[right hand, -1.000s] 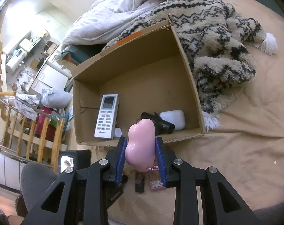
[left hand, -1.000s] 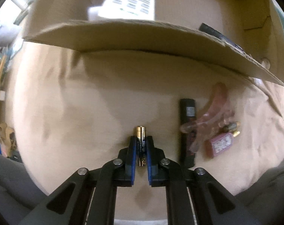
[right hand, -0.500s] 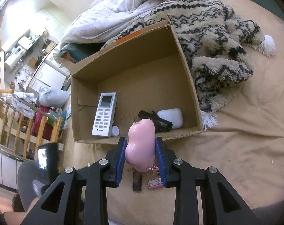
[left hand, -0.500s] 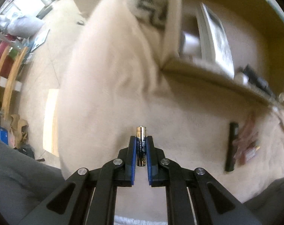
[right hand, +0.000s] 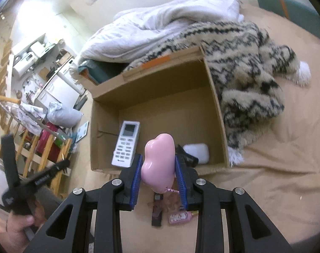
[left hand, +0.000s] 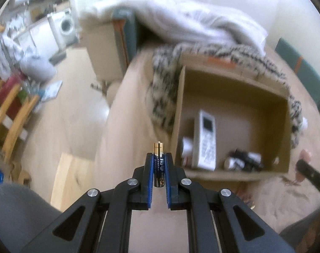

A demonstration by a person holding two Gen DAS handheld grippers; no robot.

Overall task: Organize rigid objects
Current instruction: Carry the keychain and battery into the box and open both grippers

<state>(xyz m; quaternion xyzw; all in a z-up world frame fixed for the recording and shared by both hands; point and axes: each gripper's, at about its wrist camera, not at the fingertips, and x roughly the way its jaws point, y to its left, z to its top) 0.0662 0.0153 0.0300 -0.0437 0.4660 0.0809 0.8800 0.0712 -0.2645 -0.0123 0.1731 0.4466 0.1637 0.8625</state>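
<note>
Two pairs of tongs carry our load at this moment. Our left tongs [left hand: 159, 168] are clamped on a small battery [left hand: 159, 164], which stands upright between the blue pads with its gold tip poking out above them, near the centre of the left wrist view. Our right tongs [right hand: 158, 172] are clamped on a glossy pink, bean-shaped object [right hand: 159, 163], pinched at its sides in the lower middle of the right wrist view.

Beyond both sits the open cardboard box [right hand: 212, 97] on the tan bed sheet [right hand: 276, 179]. Inside it, along the near wall, we see a white remote control [right hand: 126, 143] at the left, a black item [right hand: 188, 158] that we cannot identify beside it, and a white rounded case [right hand: 197, 152] toward the right. On the sheet below the box, in the lower middle of the right wrist view, lie a dark bar-shaped object [right hand: 156, 210] and a small pink patterned piece [right hand: 179, 217], close together and partly hidden by our right tongs.

A black-and-cream patterned blanket [right hand: 244, 67] is bunched against the box's right side, and a white duvet [right hand: 160, 25] is heaped behind it. At the lower left of the right wrist view, a hand [right hand: 16, 229] grips the black handle of the other tool.
</note>
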